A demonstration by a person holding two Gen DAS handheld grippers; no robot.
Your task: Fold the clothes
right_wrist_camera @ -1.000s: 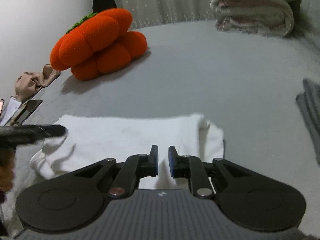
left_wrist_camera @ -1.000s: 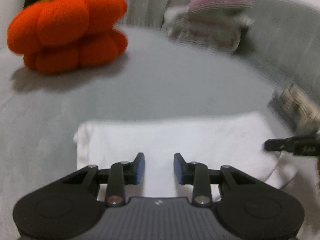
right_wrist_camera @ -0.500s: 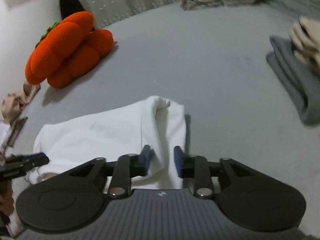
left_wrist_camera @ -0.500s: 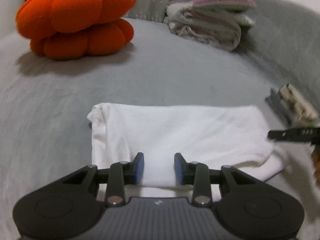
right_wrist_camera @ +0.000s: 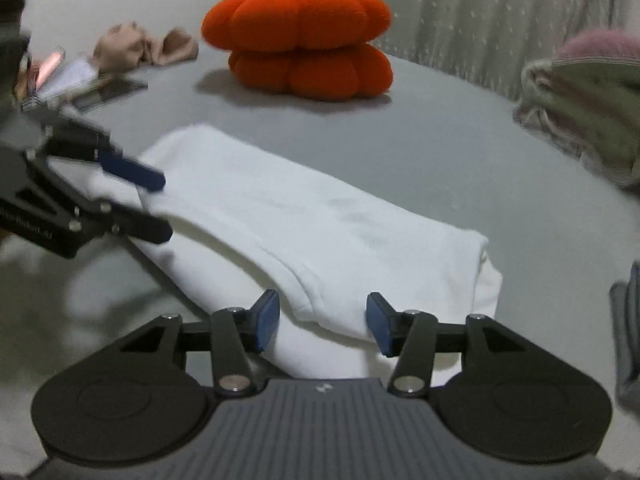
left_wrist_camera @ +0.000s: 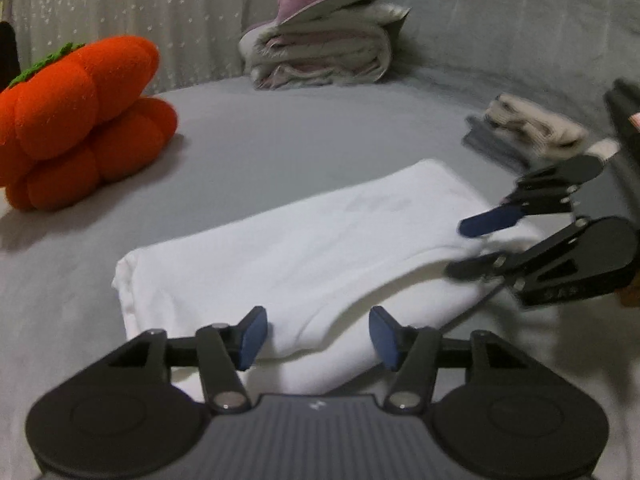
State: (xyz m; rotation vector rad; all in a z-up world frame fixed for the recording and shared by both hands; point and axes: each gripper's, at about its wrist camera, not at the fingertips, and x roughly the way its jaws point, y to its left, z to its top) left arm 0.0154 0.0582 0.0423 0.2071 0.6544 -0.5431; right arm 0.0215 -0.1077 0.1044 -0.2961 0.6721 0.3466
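Observation:
A white garment (left_wrist_camera: 320, 240) lies folded into a long thick strip on the grey bed (left_wrist_camera: 300, 132). My left gripper (left_wrist_camera: 318, 336) sits at its near left end, jaws opening, with a fold of the cloth lying loose between the blue pads. My right gripper (right_wrist_camera: 323, 322) sits at the other end of the garment (right_wrist_camera: 300, 220), jaws also opening around a thick fold without pressing it. Each gripper shows in the other's view: the right gripper (left_wrist_camera: 472, 244) at the strip's far end, the left gripper (right_wrist_camera: 156, 204) over the opposite end.
An orange pumpkin plush (left_wrist_camera: 80, 120) (right_wrist_camera: 296, 28) sits behind the garment. A stack of folded blankets (left_wrist_camera: 324, 48) stands at the back. Folded grey and cream clothes (left_wrist_camera: 520, 128) lie to the right. Beige socks (right_wrist_camera: 144, 46) and a phone (right_wrist_camera: 108, 90) lie at the left edge.
Both grippers' jaws have widened from nearly shut. Both wrists have rolled and swung along the garment, so each now faces it from one end, and the other gripper has come closer in view.

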